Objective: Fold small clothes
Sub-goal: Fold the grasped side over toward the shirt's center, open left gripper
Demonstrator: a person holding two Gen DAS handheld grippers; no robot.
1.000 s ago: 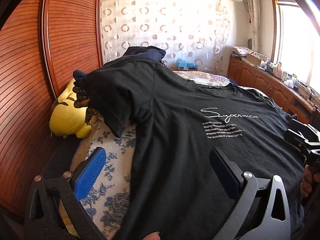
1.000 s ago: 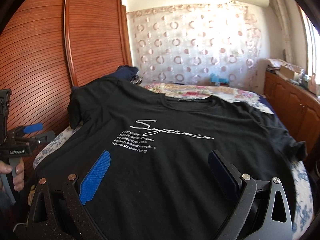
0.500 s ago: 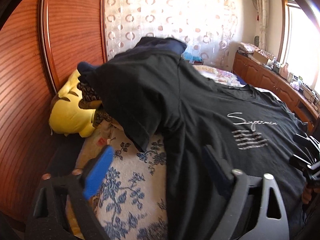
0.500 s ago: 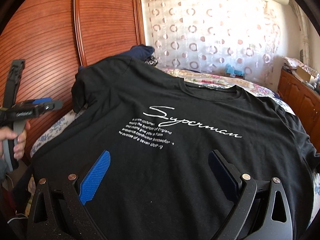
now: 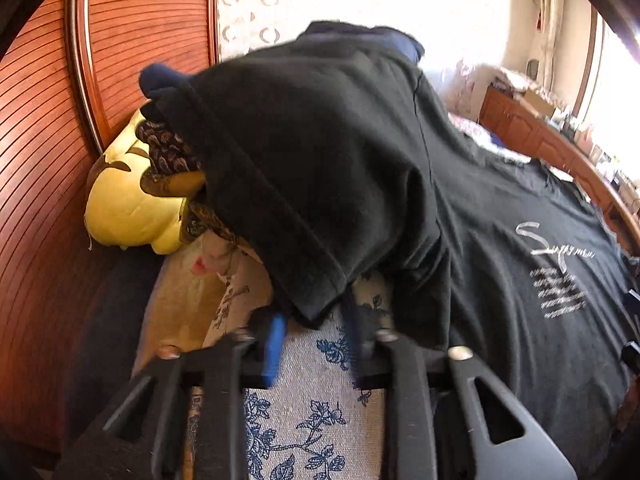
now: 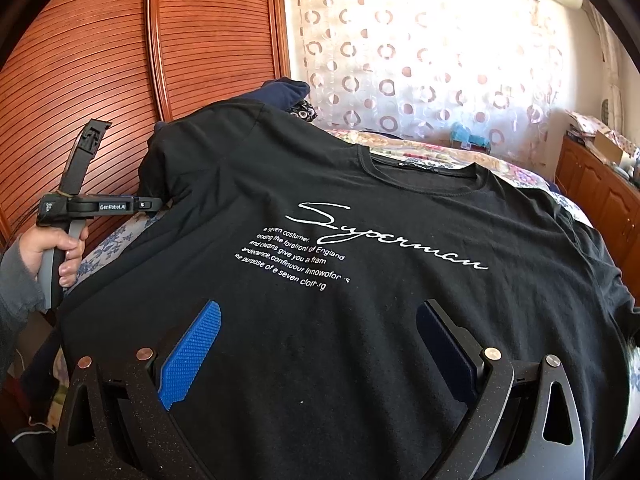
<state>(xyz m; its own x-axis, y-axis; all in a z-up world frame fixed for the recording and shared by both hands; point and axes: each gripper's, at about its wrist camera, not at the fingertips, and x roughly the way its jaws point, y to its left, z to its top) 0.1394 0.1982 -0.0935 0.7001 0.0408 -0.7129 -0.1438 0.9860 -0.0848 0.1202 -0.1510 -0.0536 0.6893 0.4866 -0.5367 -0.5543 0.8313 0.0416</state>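
Note:
A black T-shirt [image 6: 400, 320] with white "Superman" lettering lies spread front-up on the bed. Its left sleeve [image 5: 320, 180] drapes over a heap at the bed's edge. My left gripper [image 5: 313, 316] sits at the sleeve's lower hem corner, and its jaws are closing with that corner between the blue pads [image 5: 275, 344]; a gap still shows. From the right wrist view the left gripper [image 6: 154, 202] meets the sleeve's edge, held by a hand [image 6: 60, 252]. My right gripper [image 6: 316, 340] hovers open over the shirt's lower front, holding nothing.
A yellow plush toy [image 5: 124, 208] and patterned cloth lie under the sleeve, against slatted wooden wardrobe doors [image 5: 48, 120]. Blue-flowered bedding [image 5: 304, 412] shows beside the shirt. A dark blue garment [image 6: 286, 92] sits behind the shoulder. Wooden cabinets [image 6: 600, 188] line the right side.
My left gripper has travelled left off the shirt's body and down to the sleeve's hem, its jaws narrowing from wide apart to close together. The right gripper has stayed open over the shirt.

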